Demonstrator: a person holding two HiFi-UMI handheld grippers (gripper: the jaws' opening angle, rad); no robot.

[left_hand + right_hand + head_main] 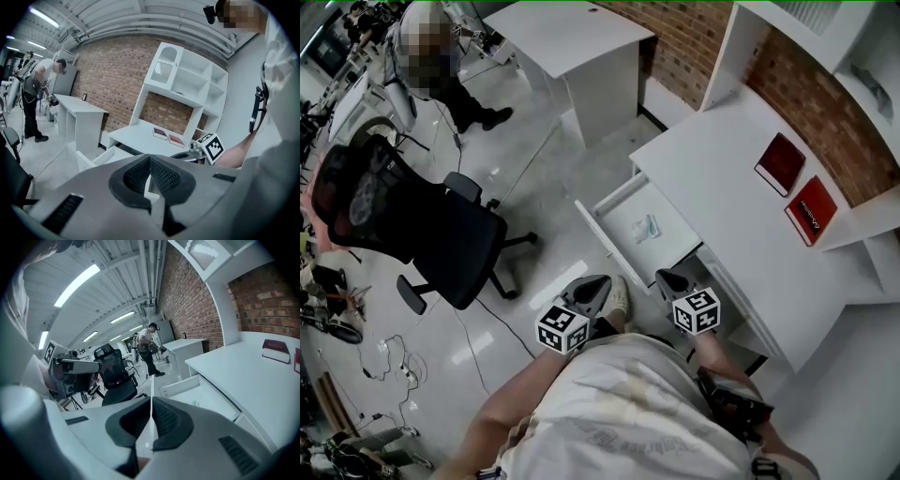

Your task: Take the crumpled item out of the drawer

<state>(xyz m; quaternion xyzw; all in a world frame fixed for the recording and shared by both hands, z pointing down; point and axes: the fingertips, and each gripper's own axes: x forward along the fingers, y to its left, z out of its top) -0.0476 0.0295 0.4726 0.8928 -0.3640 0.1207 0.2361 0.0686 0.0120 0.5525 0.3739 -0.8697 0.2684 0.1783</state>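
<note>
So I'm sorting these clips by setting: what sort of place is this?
Probably an open-plan office or workshop: a white desk with an open drawer, a black office chair, a brick wall, and strip lights under an exposed ceiling.

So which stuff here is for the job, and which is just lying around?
For the job: the open drawer, the crumpled thing inside it, the left gripper and the right gripper, both shut and empty.

Just lying about: two red books on the desk, and the black chair.
</note>
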